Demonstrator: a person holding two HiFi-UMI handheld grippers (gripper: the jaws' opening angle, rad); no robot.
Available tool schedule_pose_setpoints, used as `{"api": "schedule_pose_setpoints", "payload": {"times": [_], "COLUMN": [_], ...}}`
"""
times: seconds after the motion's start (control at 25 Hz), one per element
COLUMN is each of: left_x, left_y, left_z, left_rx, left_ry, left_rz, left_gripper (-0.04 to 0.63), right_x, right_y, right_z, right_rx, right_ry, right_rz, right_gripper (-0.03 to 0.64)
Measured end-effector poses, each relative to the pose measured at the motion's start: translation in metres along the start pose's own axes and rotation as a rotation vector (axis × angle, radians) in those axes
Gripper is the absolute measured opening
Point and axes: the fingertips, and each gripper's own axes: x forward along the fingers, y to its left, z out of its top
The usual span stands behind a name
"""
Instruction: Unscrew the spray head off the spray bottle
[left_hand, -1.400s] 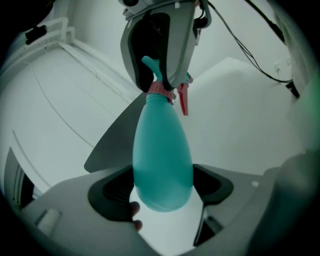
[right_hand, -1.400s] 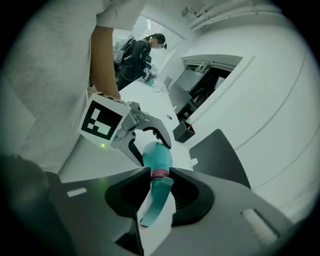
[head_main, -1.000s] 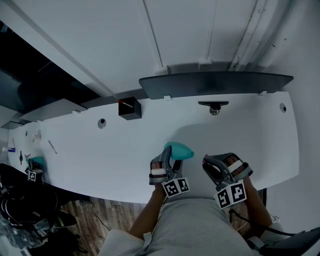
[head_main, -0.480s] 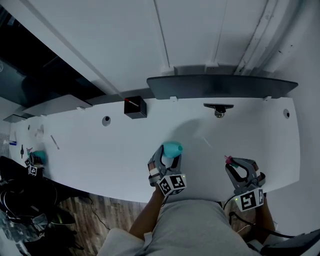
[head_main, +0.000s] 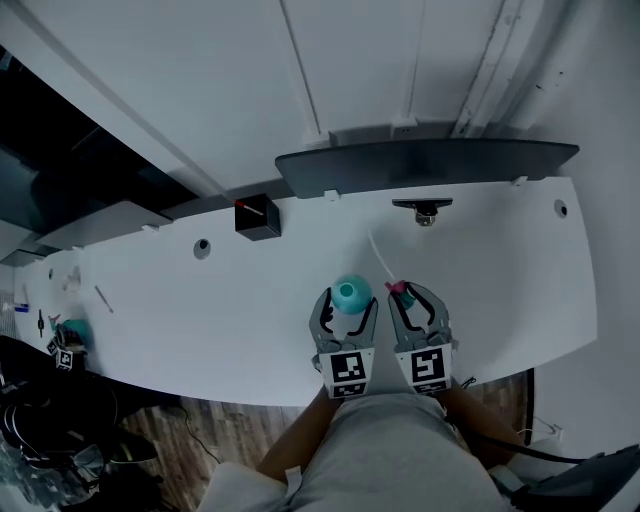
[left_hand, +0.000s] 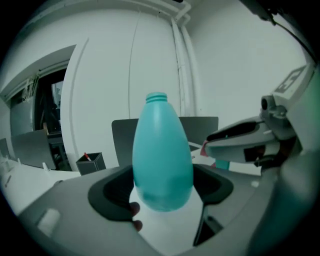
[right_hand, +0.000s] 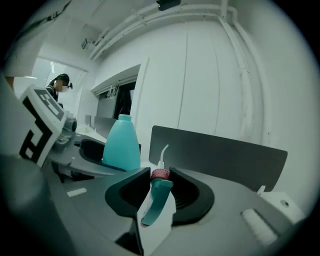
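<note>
The teal spray bottle stands upright with my left gripper shut on its body. Its threaded neck is bare, with no head on it. In the left gripper view the bottle fills the gap between the dark pads of my left gripper. My right gripper sits just to the right, shut on the spray head, which has a pink collar and a white dip tube. In the right gripper view the teal trigger of the spray head hangs between the jaws of my right gripper, apart from the bottle.
The white table carries a black pen box at the back and a dark panel along the far edge. A small black fitting sits beneath the panel. At far left lies a teal item. A person stands far off.
The bottle has gone from lying tilted to upright in my left gripper. My right gripper swung out to the right with the spray head, then came back beside the left one. Both have rolled.
</note>
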Motion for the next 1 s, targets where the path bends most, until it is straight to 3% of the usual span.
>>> {"api": "schedule_pose_setpoints", "payload": {"times": [0.12, 0.44, 0.64, 1.0], "left_x": [-0.006, -0.024, -0.032, -0.064], "left_y": [0.001, 0.006, -0.001, -0.019], "left_z": [0.004, -0.011, -0.02, -0.013], "left_rx": [-0.001, -0.021, 0.012, 0.005], "left_ry": [-0.017, 0.003, 0.014, -0.013], "left_rz": [-0.008, -0.066, -0.103, -0.033], "left_gripper": [0.367, 0.367, 0.367, 0.367], "right_x": [0.004, -0.016, -0.039, -0.082], "right_y": [0.008, 0.01, 0.004, 0.008], "right_z": [0.006, 0.007, -0.006, 0.006], "right_rx": [0.06, 0.093, 0.122, 0.101], "right_ry": [-0.023, 0.008, 0.018, -0.07], "right_rz": [-0.016, -0.101, -0.164, -0.094], "right_gripper": [0.121, 0.121, 0.121, 0.123]}}
